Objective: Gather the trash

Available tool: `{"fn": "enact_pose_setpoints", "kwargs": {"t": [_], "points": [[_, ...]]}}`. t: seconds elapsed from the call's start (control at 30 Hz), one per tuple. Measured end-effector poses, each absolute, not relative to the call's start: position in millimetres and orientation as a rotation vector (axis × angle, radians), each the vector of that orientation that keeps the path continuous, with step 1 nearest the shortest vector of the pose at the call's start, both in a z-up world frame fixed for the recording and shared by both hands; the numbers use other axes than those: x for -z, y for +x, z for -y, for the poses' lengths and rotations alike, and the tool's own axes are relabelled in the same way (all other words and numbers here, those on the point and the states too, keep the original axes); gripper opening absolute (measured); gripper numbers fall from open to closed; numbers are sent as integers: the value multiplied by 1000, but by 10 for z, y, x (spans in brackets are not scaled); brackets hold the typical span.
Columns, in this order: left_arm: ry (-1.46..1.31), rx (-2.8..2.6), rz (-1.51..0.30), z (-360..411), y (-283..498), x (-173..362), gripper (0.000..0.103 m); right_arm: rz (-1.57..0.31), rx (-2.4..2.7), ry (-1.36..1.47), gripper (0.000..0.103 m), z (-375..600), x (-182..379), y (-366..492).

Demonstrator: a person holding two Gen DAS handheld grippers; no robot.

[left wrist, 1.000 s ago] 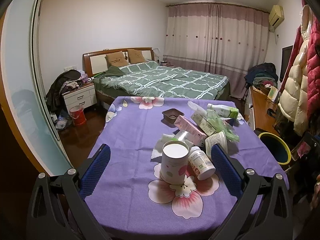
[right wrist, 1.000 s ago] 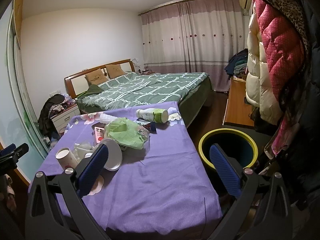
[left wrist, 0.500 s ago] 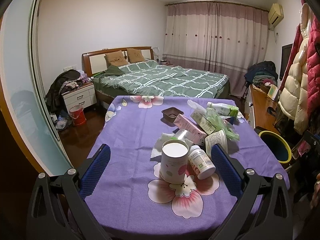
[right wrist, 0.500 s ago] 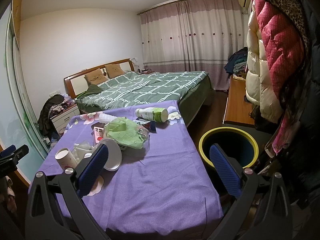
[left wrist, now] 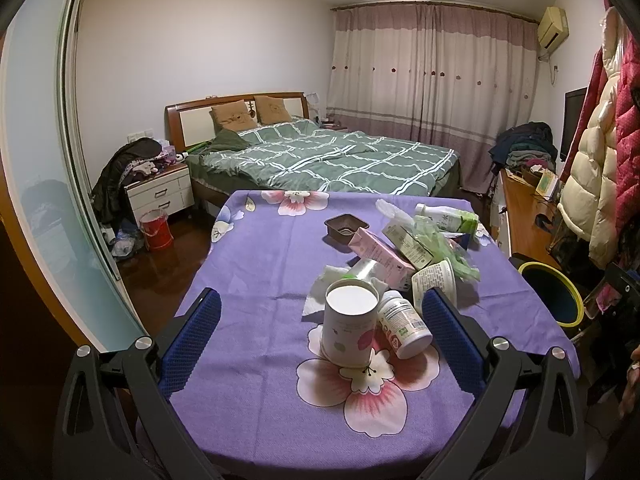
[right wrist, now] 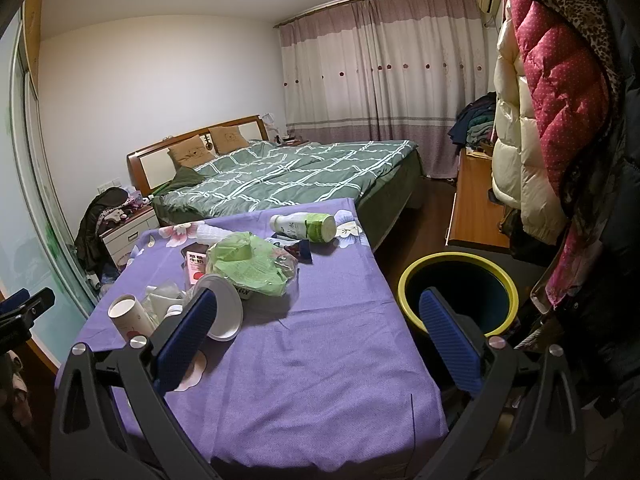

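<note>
Trash pile [left wrist: 404,256] heaped mid-tabotop beside yellow-rimmed bin [right wrist: 456,292], apparently for short drops; left hand-held gripper [left wrist: 320,328] spread wide, empty, bracketing paper tube [left wrist: 350,326]; right hand-held gripper [right wrist: 316,336] likewise wide, empty

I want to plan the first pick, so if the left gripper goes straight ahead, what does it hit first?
Most likely the upright white paper cup, which stands nearly centred between the open left gripper fingers, with the tipped pill bottle just right of it. Depth is hard to judge.
</note>
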State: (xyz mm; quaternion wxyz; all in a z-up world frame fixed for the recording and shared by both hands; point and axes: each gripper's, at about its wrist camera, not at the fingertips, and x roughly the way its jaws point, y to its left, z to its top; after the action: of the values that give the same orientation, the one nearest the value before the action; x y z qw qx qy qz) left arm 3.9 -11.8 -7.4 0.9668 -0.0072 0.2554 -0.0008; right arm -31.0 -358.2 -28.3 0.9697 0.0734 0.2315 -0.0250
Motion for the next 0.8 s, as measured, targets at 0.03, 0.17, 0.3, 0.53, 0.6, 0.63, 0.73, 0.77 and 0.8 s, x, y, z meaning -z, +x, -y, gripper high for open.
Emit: {"fn": "enact_pose_setpoints", "kwargs": {"t": [0.03,0.17,0.3,0.53,0.6,0.63,0.73,0.77,0.8], "points": [[-13,2,-516,120,40,76,99,-467,50,149,97,3581,286,-310],[-15,1,-516,118,42,73,99,-465,50,151,97,3578,295,-305],[-15,1,-518,125,49,79,99,-464,50,153,97,3579,300,-299],[-14,0,-519,129,46,84,99,-465,51,154,97,3579,307,-296],[-14,0,-519,130,47,85,99,-466,50,155,97,3582,301,-300],[-13,-1,-520,130,47,85,99,-467,50,155,97,3578,303,-297],[-12,0,-525,155,57,144,99,-469,51,155,97,3576,304,-282],[-12,0,-526,156,59,152,99,-470,50,157,97,3580,296,-274],[-12,0,-527,155,56,156,99,-472,50,157,97,3580,295,-264]]}}
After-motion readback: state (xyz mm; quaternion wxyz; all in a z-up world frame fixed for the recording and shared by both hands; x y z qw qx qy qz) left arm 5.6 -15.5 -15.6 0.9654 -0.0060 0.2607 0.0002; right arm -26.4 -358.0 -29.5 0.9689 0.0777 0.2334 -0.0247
